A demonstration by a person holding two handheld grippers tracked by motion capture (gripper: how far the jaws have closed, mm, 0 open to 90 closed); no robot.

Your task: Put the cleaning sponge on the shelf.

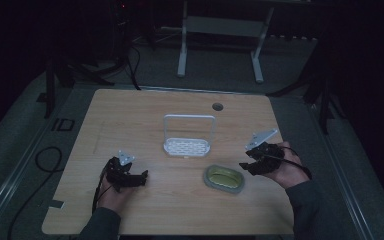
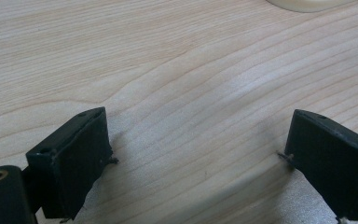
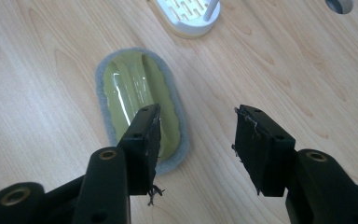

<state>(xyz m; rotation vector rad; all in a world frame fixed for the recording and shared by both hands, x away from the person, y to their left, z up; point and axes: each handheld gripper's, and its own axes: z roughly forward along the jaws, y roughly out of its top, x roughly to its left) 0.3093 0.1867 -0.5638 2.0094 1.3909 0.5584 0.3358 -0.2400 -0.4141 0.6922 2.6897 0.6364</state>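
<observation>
- A person stands at a wooden table point(image 1: 130, 120) and holds a black gripper in each hand.
- The left gripper point(image 1: 141, 176) sits low near the front left of the table. Its jaws are wide apart, with only bare wood between them.
- In the left gripper view, the left gripper point(image 2: 198, 140) points along the table top, and a pale rim of something peeks in at the top edge. I cannot tell what it is.
- The right gripper point(image 1: 244, 166) is on the right side, just beside a green dish point(image 1: 224, 178).
- The dish is oval, shiny green inside, with a grey edge all round. It lies flat on the table, near the front and a bit right of the middle.
- In the right gripper view, the right gripper point(image 3: 196, 140) has its jaws apart. One jaw hangs over the near end of the dish point(image 3: 135, 93). The other jaw is over bare wood beside it.
- The jaws do not squeeze the dish. Nothing is held.
- A white rack point(image 1: 187, 146) stands behind the dish, near the middle of the table. It has a flat base with slots and a tall loop handle.
- The rack point(image 3: 186, 14) also shows past the dish in the right gripper view.
- A small round hole point(image 1: 217, 106) is in the table near the back edge.
</observation>
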